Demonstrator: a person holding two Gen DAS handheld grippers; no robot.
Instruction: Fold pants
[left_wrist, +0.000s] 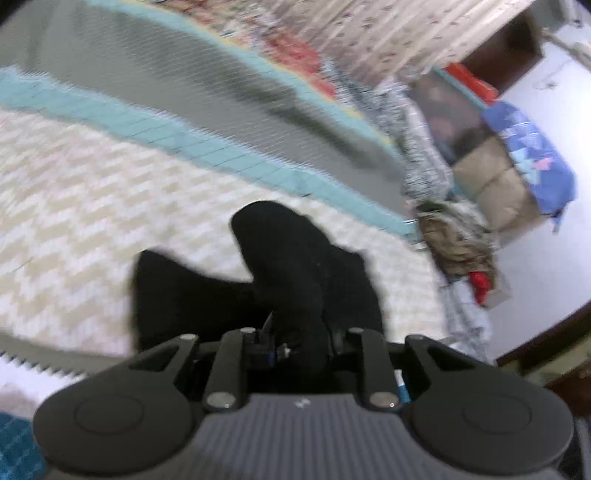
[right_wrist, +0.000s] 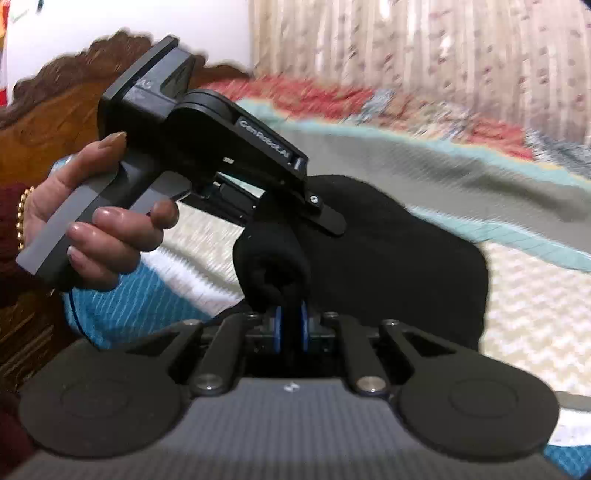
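Observation:
The black pants (right_wrist: 388, 258) hang lifted above the bed, gripped at two places. My right gripper (right_wrist: 290, 325) is shut on a bunched roll of the black cloth between its blue pads. My left gripper (left_wrist: 295, 347) is shut on another fold of the pants (left_wrist: 295, 266), which drape over its fingers and hide them. In the right wrist view the left gripper's body (right_wrist: 207, 140) shows held in a hand (right_wrist: 99, 229), just left of and above the right gripper, its finger (right_wrist: 325, 218) resting on the cloth.
The bed has a cream zigzag cover (left_wrist: 92, 192), a grey sheet with teal border (left_wrist: 155, 85) and a floral quilt (right_wrist: 332, 96). A carved wooden headboard (right_wrist: 44, 122) stands at left. Piled clothes (left_wrist: 458, 240) and boxes (left_wrist: 495, 181) lie beyond the bed.

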